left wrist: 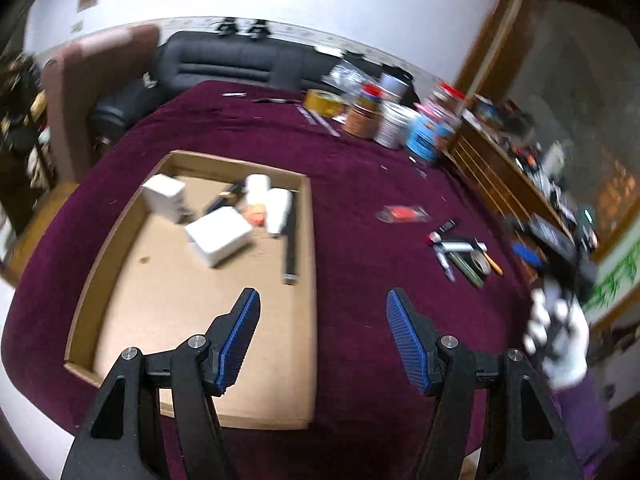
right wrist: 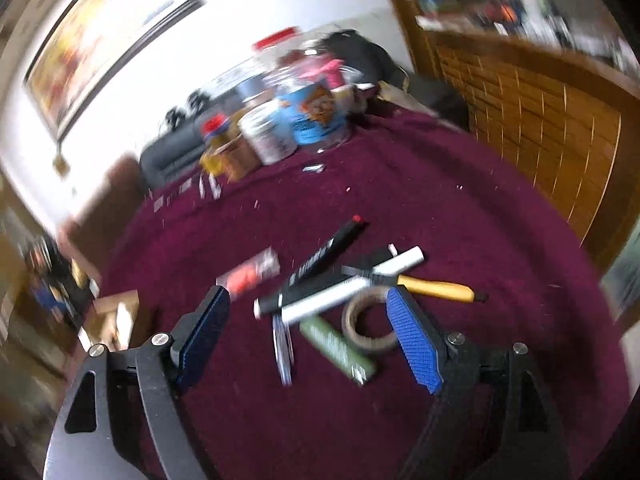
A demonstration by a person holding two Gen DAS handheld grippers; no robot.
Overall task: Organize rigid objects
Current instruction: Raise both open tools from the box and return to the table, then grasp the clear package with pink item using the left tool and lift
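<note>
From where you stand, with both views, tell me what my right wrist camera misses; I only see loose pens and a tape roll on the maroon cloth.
Observer: The shallow brown cardboard tray lies on the maroon cloth, left of your pile.
Operator: Report what it holds.
Observer: Two white boxes, two white cups lying on their sides and a long black tube along its right wall.
Operator: State the left gripper's condition.
Observer: The left gripper is open and empty, over the tray's near right corner.
Operator: Locate mine.
Observer: The left view shows the right gripper only as a blur at the cloth's right edge, in a white-gloved hand.
</note>
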